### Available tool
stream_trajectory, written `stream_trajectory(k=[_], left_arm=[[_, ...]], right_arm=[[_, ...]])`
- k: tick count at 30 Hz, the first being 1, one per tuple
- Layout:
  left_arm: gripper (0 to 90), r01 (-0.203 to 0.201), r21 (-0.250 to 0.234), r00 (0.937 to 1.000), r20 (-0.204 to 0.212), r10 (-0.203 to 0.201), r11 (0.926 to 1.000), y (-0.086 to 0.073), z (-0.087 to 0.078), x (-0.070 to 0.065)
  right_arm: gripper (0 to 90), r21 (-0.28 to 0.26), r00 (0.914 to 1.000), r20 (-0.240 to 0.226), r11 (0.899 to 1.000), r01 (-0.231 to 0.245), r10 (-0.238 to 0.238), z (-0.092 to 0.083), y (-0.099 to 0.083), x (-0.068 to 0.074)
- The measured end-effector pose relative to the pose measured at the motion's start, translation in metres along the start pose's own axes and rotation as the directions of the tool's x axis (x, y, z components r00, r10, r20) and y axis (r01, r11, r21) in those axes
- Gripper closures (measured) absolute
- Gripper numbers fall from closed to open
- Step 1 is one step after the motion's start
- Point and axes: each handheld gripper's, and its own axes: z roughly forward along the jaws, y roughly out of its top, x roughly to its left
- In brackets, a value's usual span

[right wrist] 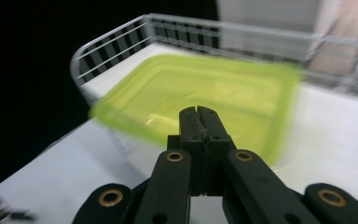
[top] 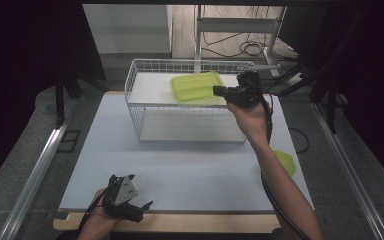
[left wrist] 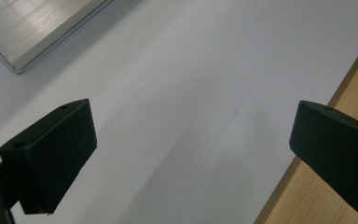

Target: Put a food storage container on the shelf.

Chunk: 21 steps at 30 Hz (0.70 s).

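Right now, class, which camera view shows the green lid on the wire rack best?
The high view: the green lid lies sharp and whole on the wire rack's top shelf. The right gripper view shows it nearer but blurred, partly behind the shut jaws.

A lab recording bay is suggested: a white-topped table (top: 180, 170) is enclosed by dark curtains (top: 25, 60), metal rails (top: 35, 170) are laid along the floor, and loose cables (top: 250, 47) are seen beyond the right gripper (top: 219, 91).

One wire basket (top: 145, 107). One green container (top: 196, 88) in it. One green lid (top: 286, 161) on desk (top: 180, 170). Two grippers: left gripper (top: 139, 207), right gripper (top: 219, 91).
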Motion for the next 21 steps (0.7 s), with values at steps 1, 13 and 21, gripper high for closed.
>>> stream_trajectory(k=[1, 13, 21], left_arm=[[0.6, -0.001, 0.001, 1.0, 0.0, 0.001, 1.0, 0.0, 0.0, 0.0], [0.6, -0.006, 0.002, 1.0, -0.001, 0.006, 1.0, 0.0, 0.0, 0.0], [0.6, -0.007, 0.006, 1.0, 0.002, 0.007, 1.0, -0.001, 0.001, 0.0]], right_arm=[[89.7, 0.004, 0.9998, -0.019, 1.0, 0.007, -0.007, 0.001, -0.003, 0.004], [89.6, 0.124, 0.9937, -0.073, 0.988, 0.094, -0.086, 0.033, -0.026, 0.026], [89.6, 0.148, 0.9959, -0.056, 0.986, 0.079, -0.071, 0.052, -0.024, 0.018]])
